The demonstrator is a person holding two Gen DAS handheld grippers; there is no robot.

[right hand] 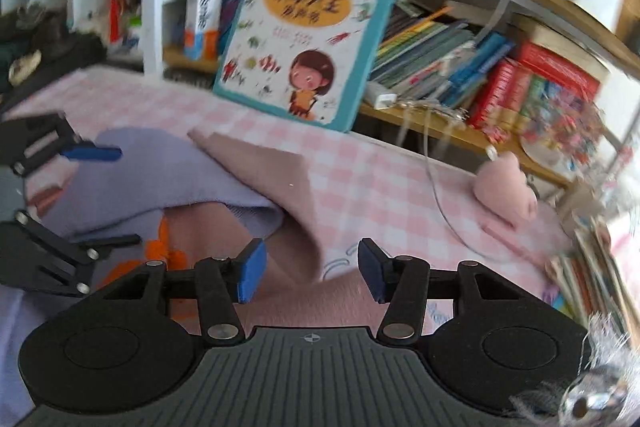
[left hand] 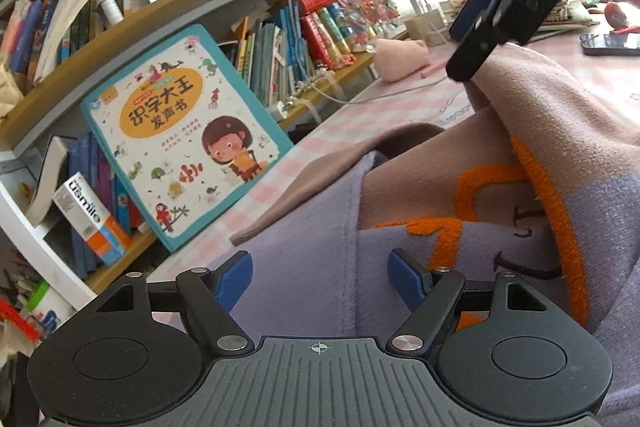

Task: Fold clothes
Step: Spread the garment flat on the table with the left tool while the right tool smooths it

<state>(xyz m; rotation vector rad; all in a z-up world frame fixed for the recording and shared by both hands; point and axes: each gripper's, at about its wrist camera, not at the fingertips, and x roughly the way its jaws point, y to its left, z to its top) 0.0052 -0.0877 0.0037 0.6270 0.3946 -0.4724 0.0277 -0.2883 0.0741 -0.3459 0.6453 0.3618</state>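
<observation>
A lilac and dusty-pink fleece garment (left hand: 460, 187) with orange lettering lies bunched on the pink checked tablecloth (left hand: 320, 143); it also shows in the right wrist view (right hand: 248, 179). My left gripper (left hand: 320, 277) is open just above the lilac part, holding nothing. My right gripper (right hand: 311, 271) is open over the pink part, fingers apart and empty. The right gripper shows in the left wrist view (left hand: 472, 43), touching a raised pink fold. The left gripper shows open at the left of the right wrist view (right hand: 108, 195).
A teal children's book (left hand: 188, 135) leans against the bookshelf (left hand: 160, 27) behind the table. A pink plush toy (left hand: 400, 61) and a white cable (left hand: 384, 95) lie on the cloth. A phone (left hand: 610, 45) lies far right. Stacked books (right hand: 588, 267) are on the right.
</observation>
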